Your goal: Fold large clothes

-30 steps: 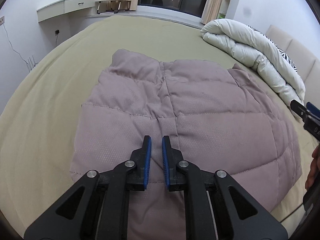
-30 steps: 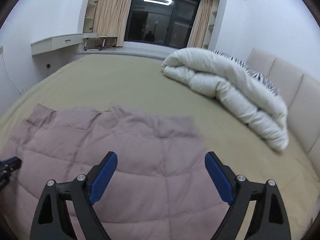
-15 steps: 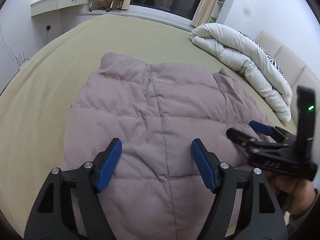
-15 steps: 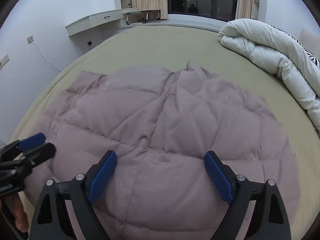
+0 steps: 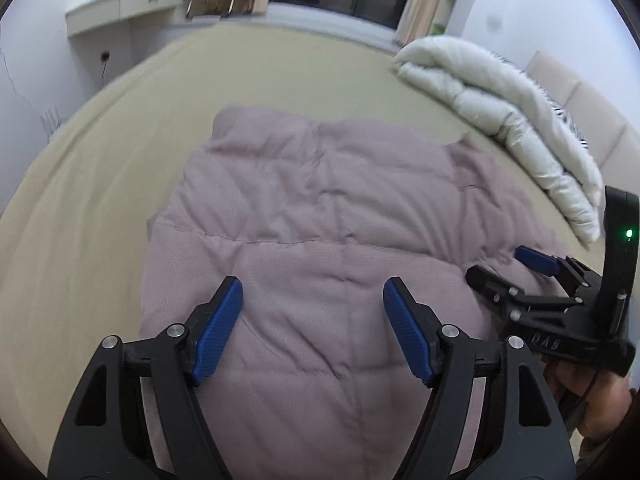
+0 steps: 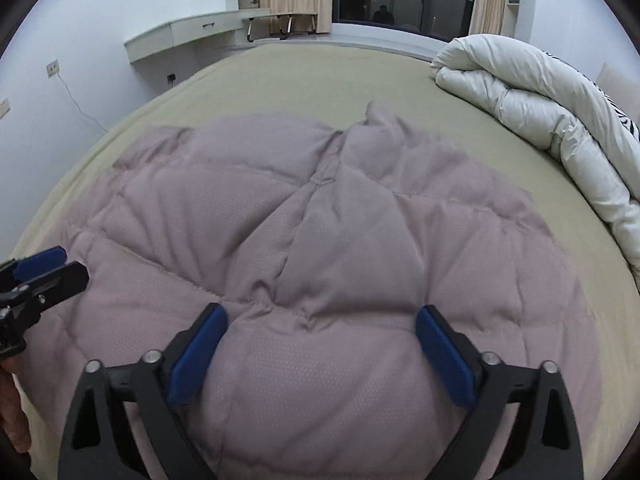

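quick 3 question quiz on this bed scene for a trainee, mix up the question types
1. True or false: the left gripper is clamped on the mauve padded jacket.
2. Multiple choice: the rolled white duvet lies A) on top of the jacket, B) on the bed apart from the jacket, toward the headboard, C) on the wall desk.
3. Fill in: the right gripper hangs over the jacket with its jaws ____.

Key
1. False: its jaws are spread and hold nothing.
2. B
3. open
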Motion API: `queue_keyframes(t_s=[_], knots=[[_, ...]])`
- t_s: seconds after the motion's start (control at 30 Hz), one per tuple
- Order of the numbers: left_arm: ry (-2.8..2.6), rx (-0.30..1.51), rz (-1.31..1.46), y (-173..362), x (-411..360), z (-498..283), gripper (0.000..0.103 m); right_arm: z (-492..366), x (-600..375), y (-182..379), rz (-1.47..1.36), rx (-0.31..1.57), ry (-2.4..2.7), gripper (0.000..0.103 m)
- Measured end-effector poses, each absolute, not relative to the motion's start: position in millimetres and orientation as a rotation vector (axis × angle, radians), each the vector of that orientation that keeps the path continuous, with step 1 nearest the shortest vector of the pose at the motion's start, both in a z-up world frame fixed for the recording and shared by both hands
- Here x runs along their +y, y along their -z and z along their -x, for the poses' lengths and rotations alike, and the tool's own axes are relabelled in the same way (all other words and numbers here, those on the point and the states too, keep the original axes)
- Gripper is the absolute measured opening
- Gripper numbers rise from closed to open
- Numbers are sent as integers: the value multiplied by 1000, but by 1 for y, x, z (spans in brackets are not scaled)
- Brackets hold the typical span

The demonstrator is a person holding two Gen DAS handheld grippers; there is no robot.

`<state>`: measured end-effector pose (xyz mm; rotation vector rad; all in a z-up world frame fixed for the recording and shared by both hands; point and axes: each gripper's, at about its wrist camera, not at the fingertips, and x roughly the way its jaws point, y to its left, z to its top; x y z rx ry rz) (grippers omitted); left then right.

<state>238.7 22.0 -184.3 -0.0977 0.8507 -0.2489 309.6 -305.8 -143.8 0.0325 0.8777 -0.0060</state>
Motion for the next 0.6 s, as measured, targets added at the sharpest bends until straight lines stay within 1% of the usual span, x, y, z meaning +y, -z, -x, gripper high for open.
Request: queue_keyframes(t_s=[0.07,0.13,0.23,0.27,0.3,0.43,0.53,0.57,0.6], knots=[[248,812,32,180,16,-222,72,-281,-312,127,-49,825,21,83],[260,838,-5,193,10,-215,72,-250,-320,121,-63,796,41,84],[253,870,-59,222,1,-217,72,-236,-333,156,-6,894,97,93],[252,869,-70,225,-2,-218,73,-234,-340,169,-20,902,82,97],[253,872,-76,228,-3,-220,73,-234,-344,179,-23,890,62,99],[276,900,-66,240,0,-234,74,-243,-343,193,5,871,76,101],[281,921,-65,237,0,-235,74,-243,-341,191,-4,897,66,101],[278,923,-53,230,3,-230,74,-243,-343,186,-13,925,57,100],[277,908,-33,219,9,-225,74,-243,-347,177,-41,951,50,95]])
